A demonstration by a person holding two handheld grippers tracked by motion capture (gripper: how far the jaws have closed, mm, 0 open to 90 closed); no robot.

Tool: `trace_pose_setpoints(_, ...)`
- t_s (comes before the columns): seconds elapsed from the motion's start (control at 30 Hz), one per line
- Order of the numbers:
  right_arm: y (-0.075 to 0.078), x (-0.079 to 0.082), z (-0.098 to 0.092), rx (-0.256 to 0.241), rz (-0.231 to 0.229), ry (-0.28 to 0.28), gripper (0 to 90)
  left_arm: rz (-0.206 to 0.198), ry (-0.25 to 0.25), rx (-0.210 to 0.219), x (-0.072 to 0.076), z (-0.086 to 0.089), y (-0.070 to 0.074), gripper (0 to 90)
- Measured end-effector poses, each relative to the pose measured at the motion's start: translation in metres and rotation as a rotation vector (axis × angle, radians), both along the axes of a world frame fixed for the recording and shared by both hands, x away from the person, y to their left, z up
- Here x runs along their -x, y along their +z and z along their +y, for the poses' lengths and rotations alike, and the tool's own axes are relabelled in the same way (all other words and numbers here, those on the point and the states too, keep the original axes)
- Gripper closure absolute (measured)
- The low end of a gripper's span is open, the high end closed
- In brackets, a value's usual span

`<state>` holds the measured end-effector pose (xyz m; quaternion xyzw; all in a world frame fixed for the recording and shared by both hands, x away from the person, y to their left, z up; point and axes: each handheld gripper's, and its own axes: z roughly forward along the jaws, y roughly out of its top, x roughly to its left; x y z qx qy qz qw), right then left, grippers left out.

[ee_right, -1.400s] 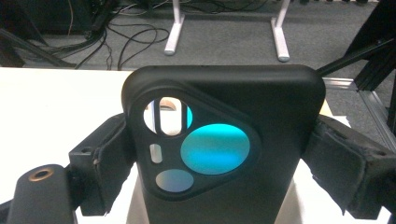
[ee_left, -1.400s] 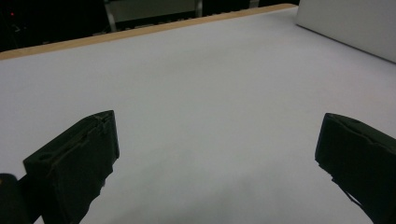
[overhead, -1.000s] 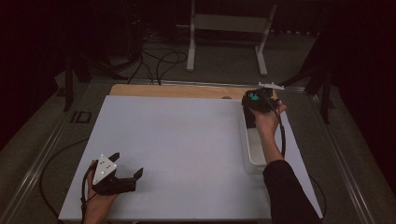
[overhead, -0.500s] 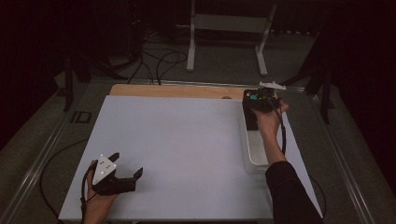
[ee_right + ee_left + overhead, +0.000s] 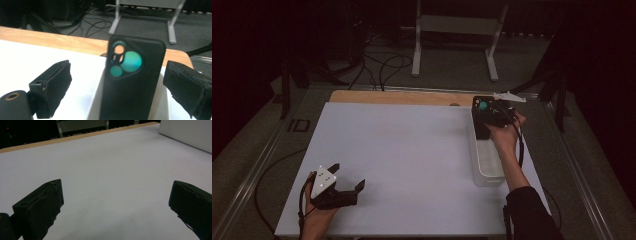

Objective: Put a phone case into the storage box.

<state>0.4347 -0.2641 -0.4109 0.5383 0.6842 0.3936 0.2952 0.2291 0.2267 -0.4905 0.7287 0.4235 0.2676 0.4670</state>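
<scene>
The right gripper [image 5: 117, 87] has its two black jaws spread wide, and between them stands a black phone case [image 5: 132, 80], upright, with its camera cut-outs showing green; the jaws do not touch it on either side. In the high view this gripper [image 5: 492, 111] sits at about 2 o'clock on the table, over the far end of a long white tray [image 5: 487, 165], and the phone case [image 5: 482, 119] rises from that end of the tray. The right hand [image 5: 503, 132] holds the gripper from behind, with the forearm in a dark sleeve coming straight up from 5 o'clock along the tray. The left gripper [image 5: 115, 202] is also released, its jaws far apart over the bare white table top [image 5: 105, 170] with nothing between them. In the high view it [image 5: 343, 186] rests at 7 o'clock, near the front edge, the left hand [image 5: 314, 215] under it, jaws pointing toward 2 o'clock.
</scene>
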Motion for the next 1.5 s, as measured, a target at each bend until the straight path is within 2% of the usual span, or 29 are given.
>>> trace_pose_setpoints(0.17, 0.006, 0.023, 0.003, -0.015, -0.027, 0.071, 7.7, 0.0, 0.002, -0.003, 0.0, 0.0, 0.0, 0.3)
trace_pose_setpoints(0.3, 0.009, 0.045, 0.009, -0.006, -0.061, 0.141, 7.8, -0.001, -0.001, -0.002, 0.0, -0.001, 0.001, 0.3)
trace_pose_setpoints(0.5, 0.005, 0.078, 0.015, -0.001, -0.101, 0.207, 8.3, -0.008, -0.001, -0.001, 0.002, 0.0, 0.003, 0.3)
trace_pose_setpoints(0.53, 0.005, 0.078, 0.015, -0.001, -0.101, 0.207, 8.3, -0.008, -0.001, -0.001, 0.002, 0.0, 0.003, 0.3)
trace_pose_setpoints(0.57, 0.002, 0.093, 0.015, -0.014, -0.113, 0.236, 8.3, -0.01, 0.0, -0.002, 0.002, 0.0, 0.004, 0.3)
trace_pose_setpoints(0.7, -0.001, 0.104, 0.014, -0.04, -0.123, 0.244, 8.3, -0.011, -0.001, -0.004, 0.002, 0.0, 0.005, 0.3)
trace_pose_setpoints(0.73, -0.003, 0.118, 0.013, -0.063, -0.136, 0.27, 8.3, -0.009, -0.002, -0.006, 0.002, 0.0, 0.005, 0.3)
trace_pose_setpoints(0.83, -0.004, 0.126, 0.013, -0.087, -0.16, 0.288, 8.3, -0.013, -0.002, -0.005, 0.002, 0.0, 0.006, 0.3)
trace_pose_setpoints(0.97, -0.014, 0.145, 0.016, -0.058, -0.185, 0.343, 8.3, -0.018, -0.001, -0.006, 0.003, 0.002, 0.008, 0.3)
trace_pose_setpoints(1.07, -0.02, 0.156, 0.015, -0.05, -0.207, 0.357, 8.3, -0.019, 0.0, -0.005, 0.004, 0.003, 0.009, 0.3)
trace_pose_setpoints(1.13, -0.025, 0.163, 0.014, -0.07, -0.208, 0.365, 8.3, -0.02, 0.001, -0.005, 0.004, 0.004, 0.01, 0.3)
trace_pose_setpoints(1.3, -0.038, 0.176, 0.011, -0.084, -0.213, 0.38, 8.3, -0.028, -0.008, -0.005, 0.005, 0.005, 0.013, 0.3)
trace_pose_setpoints(1.5, -0.048, 0.185, 0.002, -0.109, -0.207, 0.4, 8.4, -0.04, -0.025, 0.001, 0.008, 0.006, 0.018, 0.3)
